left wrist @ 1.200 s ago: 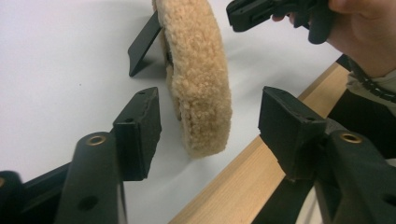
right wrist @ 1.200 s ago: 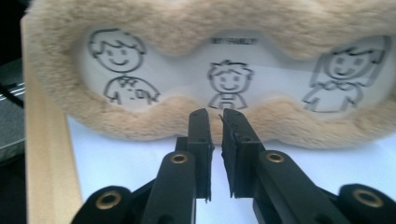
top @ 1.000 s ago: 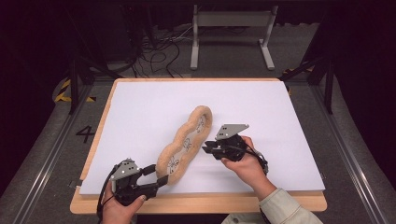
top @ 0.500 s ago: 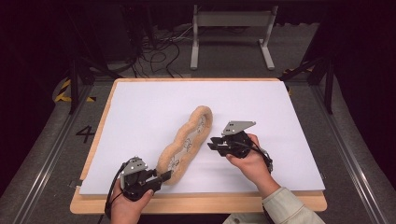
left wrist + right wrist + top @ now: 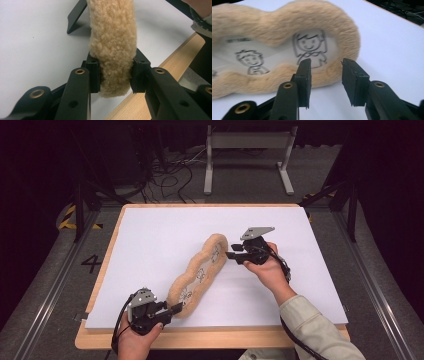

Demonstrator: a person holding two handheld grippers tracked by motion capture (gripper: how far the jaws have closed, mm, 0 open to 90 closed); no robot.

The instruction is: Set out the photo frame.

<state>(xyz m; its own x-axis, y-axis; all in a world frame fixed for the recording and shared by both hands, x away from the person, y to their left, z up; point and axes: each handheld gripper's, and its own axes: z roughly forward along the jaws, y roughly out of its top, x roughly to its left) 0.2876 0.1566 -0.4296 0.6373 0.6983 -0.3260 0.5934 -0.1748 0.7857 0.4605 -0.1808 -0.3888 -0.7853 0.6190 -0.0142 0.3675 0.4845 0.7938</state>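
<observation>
a: nearest the person, what has the left gripper [image 5: 176,308] got?
b: the near end of the fleecy cushion [image 5: 200,270]. in the left gripper view both pads press into the tan pile of the cushion [image 5: 113,45] from either side, clenched on it, close to the wooden table edge [image 5: 175,67].
a: and how does the cushion lie?
b: flat on the white sheet [image 5: 150,240], a long wavy strip running diagonally from the near left up toward the middle, printed side up.
a: the right gripper [image 5: 231,255]?
b: farther out, just beside the cushion's far end. its jaws have just been opening; in the right gripper view they stand apart with nothing pinched between them, the fuzzy rim [image 5: 329,72] just beyond the tips. released.
a: counts?
b: one cushion, two grippers, two hands. in the right gripper view i can make out two cartoon figures [image 5: 310,47] clearly on the pale centre; a third spot at the left edge is too cut off to tell.
a: past the table?
b: one pale metal stand [image 5: 248,155] on the floor, with loose cables [image 5: 170,175] beside it.
</observation>
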